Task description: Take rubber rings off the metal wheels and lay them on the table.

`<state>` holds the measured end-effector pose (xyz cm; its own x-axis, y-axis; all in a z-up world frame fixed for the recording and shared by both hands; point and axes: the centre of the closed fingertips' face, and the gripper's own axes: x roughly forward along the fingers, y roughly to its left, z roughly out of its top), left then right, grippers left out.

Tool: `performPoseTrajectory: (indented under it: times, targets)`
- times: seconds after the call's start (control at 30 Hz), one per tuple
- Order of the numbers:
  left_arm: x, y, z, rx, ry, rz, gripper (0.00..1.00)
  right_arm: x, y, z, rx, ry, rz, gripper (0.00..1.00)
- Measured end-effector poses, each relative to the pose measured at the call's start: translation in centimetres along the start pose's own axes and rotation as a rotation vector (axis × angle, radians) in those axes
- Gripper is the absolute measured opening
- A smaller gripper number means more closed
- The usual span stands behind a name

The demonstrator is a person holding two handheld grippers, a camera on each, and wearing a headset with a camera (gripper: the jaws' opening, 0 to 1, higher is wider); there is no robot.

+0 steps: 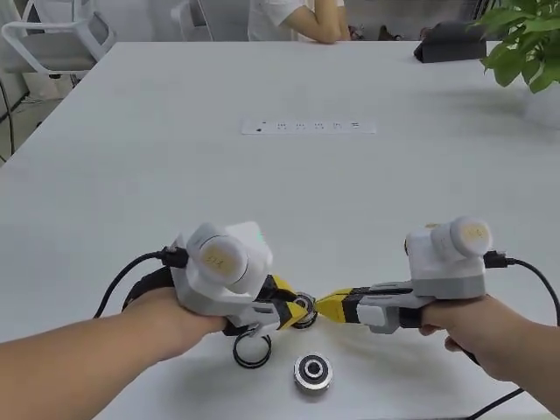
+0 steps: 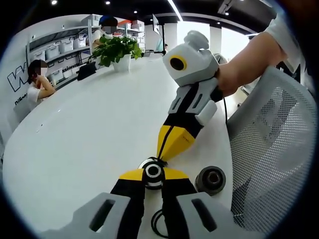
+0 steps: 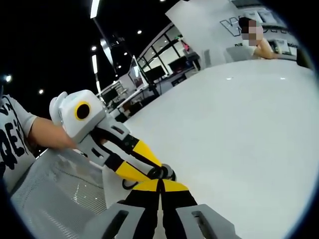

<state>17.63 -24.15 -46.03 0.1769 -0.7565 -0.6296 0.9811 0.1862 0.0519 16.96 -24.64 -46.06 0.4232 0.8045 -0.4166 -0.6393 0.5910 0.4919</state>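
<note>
A small metal wheel (image 1: 304, 309) with a black rubber ring is held just above the white table (image 1: 280, 192). My left gripper (image 1: 293, 308) comes in from the left and is shut on this wheel (image 2: 153, 171). From the right, my right gripper (image 1: 322, 306) has its yellow jaws closed together, pinching the ring at the wheel's rim (image 3: 167, 172). A loose black rubber ring (image 1: 252, 350) lies on the table below the left gripper. A second wheel (image 1: 312, 370) with its ring on lies at the near edge, also visible as a wheel (image 2: 210, 179) in the left gripper view.
A socket strip (image 1: 308, 127) is set into the table's middle. At the far end are a black bag (image 1: 451, 39), a green plant (image 1: 525, 39) and a seated person (image 1: 297, 17). A mesh chair (image 2: 269, 149) stands close to the near edge.
</note>
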Motion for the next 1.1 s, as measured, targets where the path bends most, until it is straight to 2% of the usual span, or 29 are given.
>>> performPoseTrajectory:
  times: [0.57,0.63,0.67,0.7,0.73,0.77,0.8,0.83,1.1]
  targets:
    - [0.0,-0.1,0.0,0.0,0.009,0.006,0.06,0.3,0.8,0.3,0.016,-0.016,0.02,0.0]
    - [0.0,-0.1,0.0,0.001,0.009,0.005,0.06,0.4,1.2,0.6,0.024,-0.028,0.039,0.0]
    - [0.0,-0.1,0.0,0.001,0.009,0.005,0.06,0.6,2.0,0.8,0.026,-0.031,0.07,0.0]
    - [0.0,-0.1,0.0,0.002,0.011,0.006,0.06,0.7,1.7,1.3,-0.025,-0.049,0.05,0.0]
    - [0.0,-0.1,0.0,0.0,0.009,0.005,0.06,0.4,2.1,0.9,-0.005,-0.03,0.058,0.0]
    - [0.0,-0.1,0.0,-0.002,0.008,0.005,0.06,0.4,2.7,1.3,0.005,-0.056,0.096,0.0]
    - [0.0,-0.1,0.0,-0.001,0.009,0.005,0.06,0.4,2.4,1.2,0.012,-0.044,0.075,0.0]
    - [0.0,-0.1,0.0,-0.001,0.009,0.005,0.06,0.5,2.5,1.2,-0.015,-0.043,0.074,0.0]
    - [0.0,-0.1,0.0,-0.009,0.006,0.008,0.07,0.1,1.5,1.2,-0.015,-0.051,0.048,0.0]
